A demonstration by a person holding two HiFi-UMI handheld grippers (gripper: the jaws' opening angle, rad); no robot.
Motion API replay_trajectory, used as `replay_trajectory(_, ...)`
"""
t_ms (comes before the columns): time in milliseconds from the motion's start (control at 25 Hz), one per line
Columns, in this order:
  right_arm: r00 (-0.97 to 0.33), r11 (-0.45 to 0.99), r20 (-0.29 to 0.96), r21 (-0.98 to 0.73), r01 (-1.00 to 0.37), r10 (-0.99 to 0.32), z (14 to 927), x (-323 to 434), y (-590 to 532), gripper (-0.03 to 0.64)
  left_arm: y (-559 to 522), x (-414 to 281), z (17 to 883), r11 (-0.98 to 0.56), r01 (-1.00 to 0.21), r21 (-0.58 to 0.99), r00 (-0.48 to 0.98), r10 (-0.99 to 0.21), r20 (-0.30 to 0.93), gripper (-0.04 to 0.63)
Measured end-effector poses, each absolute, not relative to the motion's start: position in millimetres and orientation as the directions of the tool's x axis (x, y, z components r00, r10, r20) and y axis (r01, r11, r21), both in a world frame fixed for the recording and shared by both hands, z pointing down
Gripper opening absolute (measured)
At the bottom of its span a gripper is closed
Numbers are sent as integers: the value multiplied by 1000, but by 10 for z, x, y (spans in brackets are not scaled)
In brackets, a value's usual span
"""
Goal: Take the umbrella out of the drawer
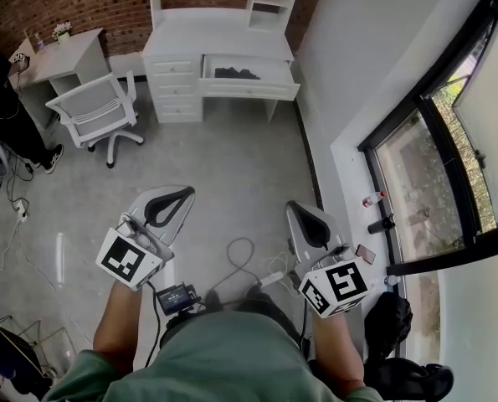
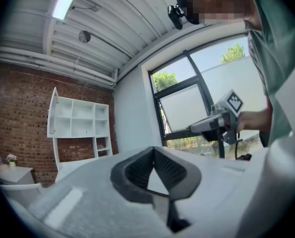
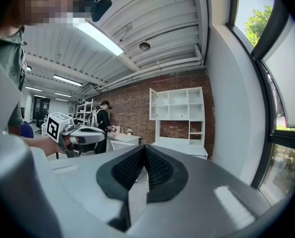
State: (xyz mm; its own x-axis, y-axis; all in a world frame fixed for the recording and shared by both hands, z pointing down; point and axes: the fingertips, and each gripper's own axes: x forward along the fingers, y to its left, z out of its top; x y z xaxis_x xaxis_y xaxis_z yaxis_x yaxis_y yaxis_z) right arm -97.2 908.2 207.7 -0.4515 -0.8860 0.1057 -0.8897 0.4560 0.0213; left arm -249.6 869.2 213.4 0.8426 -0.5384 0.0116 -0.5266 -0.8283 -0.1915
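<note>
Across the room a white desk (image 1: 219,44) has its right drawer (image 1: 250,89) pulled open. A dark bundle, apparently the umbrella (image 1: 236,74), lies inside it. Both grippers hang at waist height, far from the desk, pointing toward it. My left gripper (image 1: 170,201) is shut and empty, its dark pads meeting at the tip (image 2: 153,151). My right gripper (image 1: 310,224) is likewise shut with nothing in it (image 3: 145,150). Each gripper view shows the other gripper off to the side: the right gripper (image 2: 219,120) and the left gripper (image 3: 77,135).
A white swivel chair (image 1: 98,111) stands left of the desk, beside a small white table (image 1: 60,53). Cables (image 1: 249,262) lie on the floor by my feet. A large window (image 1: 449,141) runs along the right, with bottles (image 1: 374,199) at its foot. A person (image 3: 102,119) stands far back.
</note>
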Motion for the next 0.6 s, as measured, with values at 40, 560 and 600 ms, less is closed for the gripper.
replay_trajectory(40, -453, 457, 108, 22, -889, -885, 2077, -950, 9052, 8, 8669, -2475, 2134, -829, -526, -190, 843, -538, 12, 0)
replay_trajectory(560, -496, 495, 100, -36, -868, -862, 2208, -260, 8325, 8, 8126, -1989, 2156, -791, -577, -206, 799, -598, 59, 0)
replay_trajectory(600, -498, 496, 101, -41, -867, -861, 2232, -178, 8258, 8, 8074, -1943, 2163, -785, -583, -208, 793, -606, 62, 0)
